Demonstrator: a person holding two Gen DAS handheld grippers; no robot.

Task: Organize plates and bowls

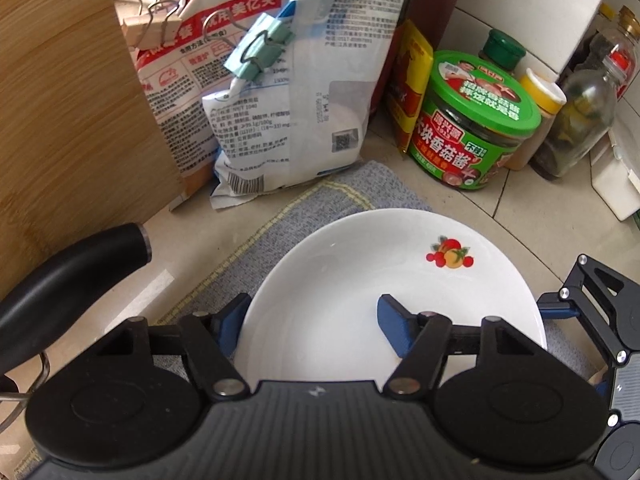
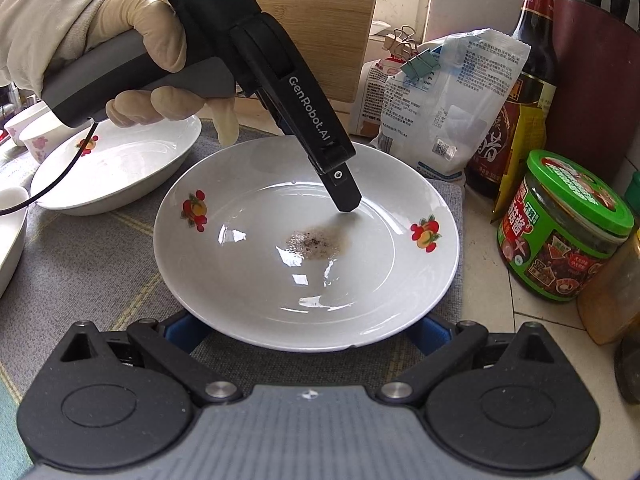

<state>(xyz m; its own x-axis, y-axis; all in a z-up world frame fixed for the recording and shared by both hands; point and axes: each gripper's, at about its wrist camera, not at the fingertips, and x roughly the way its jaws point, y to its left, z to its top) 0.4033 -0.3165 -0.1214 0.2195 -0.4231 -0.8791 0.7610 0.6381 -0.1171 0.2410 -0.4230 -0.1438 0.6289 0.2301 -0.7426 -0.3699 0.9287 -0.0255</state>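
Note:
A white deep plate (image 2: 248,280) with fruit decals and a brown smear in its middle lies on a grey cloth mat (image 2: 80,264). My left gripper (image 1: 314,320), held by a gloved hand (image 2: 136,36), straddles the plate's (image 1: 340,264) rim. One blue finger sits outside the rim and the other inside the bowl, closed on it. In the right wrist view only its inner fingertip (image 2: 346,200) shows, resting in the plate. My right gripper (image 2: 306,332) stands open at the plate's near edge, a finger on either side, partly under the rim.
A second white plate (image 2: 116,168) and flowered cups (image 2: 36,136) sit on the mat's left. Clipped food bags (image 1: 296,92), a green-lidded jar (image 2: 568,232), a dark sauce bottle (image 2: 528,80) and a wooden board (image 1: 60,120) crowd the back and right. A black handle (image 1: 68,284) juts in at the left.

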